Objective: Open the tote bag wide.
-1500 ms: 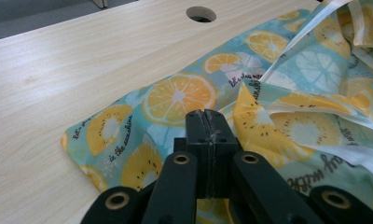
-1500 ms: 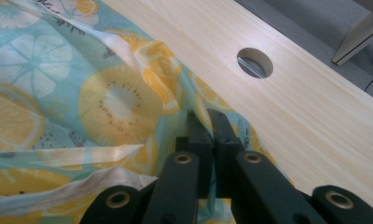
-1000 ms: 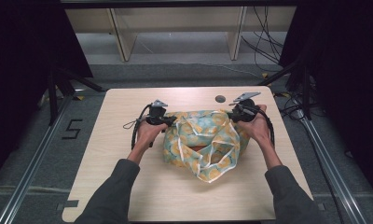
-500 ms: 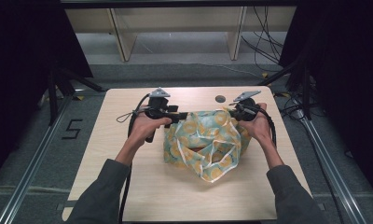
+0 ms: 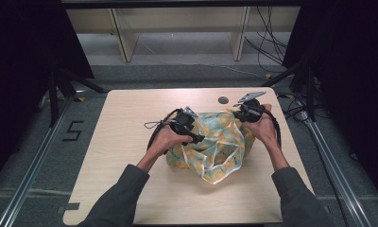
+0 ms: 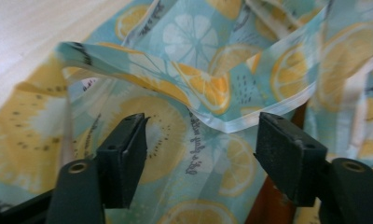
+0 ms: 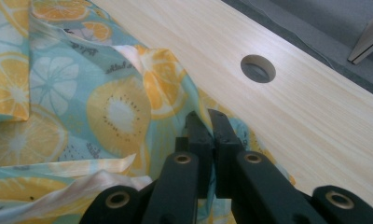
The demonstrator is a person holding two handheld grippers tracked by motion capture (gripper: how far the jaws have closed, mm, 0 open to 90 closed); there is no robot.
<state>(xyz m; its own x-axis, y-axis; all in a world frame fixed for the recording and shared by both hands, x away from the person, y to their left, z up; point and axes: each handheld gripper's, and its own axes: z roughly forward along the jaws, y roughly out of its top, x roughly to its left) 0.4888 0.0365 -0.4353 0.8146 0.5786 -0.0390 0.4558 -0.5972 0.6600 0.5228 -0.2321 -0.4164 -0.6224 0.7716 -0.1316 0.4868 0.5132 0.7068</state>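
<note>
Fruit-print cloth (image 5: pixel 214 144) is lying crumpled on the wooden table (image 5: pixel 130 123), bunched between the two grippers.

Right gripper (image 5: pixel 244 112) is sitting at the cloth's far right corner. In the right gripper view its jaws are clenched together with a thin fold of the teal-and-yellow fabric (image 7: pixel 128 107) pinched between the pads, so it is grasping the cloth. From those jaws the fabric is spreading away to the left, printed with lemon and kiwi slices. A round hole (image 7: pixel 258 68) in the tabletop is showing ahead of the jaws and slightly right, well apart from the cloth edge.

Left gripper (image 5: pixel 199 138) is sitting at the cloth's left side, tips over the fabric. Its jaws have just been opening; in the left gripper view they are standing wide apart, released, nothing pressed by either pad. The cloth (image 6: pixel 198 93) is hanging just ahead of and behind the gap, with a white-hemmed edge dipping in a V between the two pads without touching them. A reddish-brown strip (image 6: pixel 268 196) is showing through beside the right-hand jaw; can't tell what it is.

Person's hands are gripping both tools, forearms in dark sleeves (image 5: pixel 125 189) coming in from the near edge. Black cable (image 5: pixel 154 137) is looping off the left gripper onto the table.
</note>
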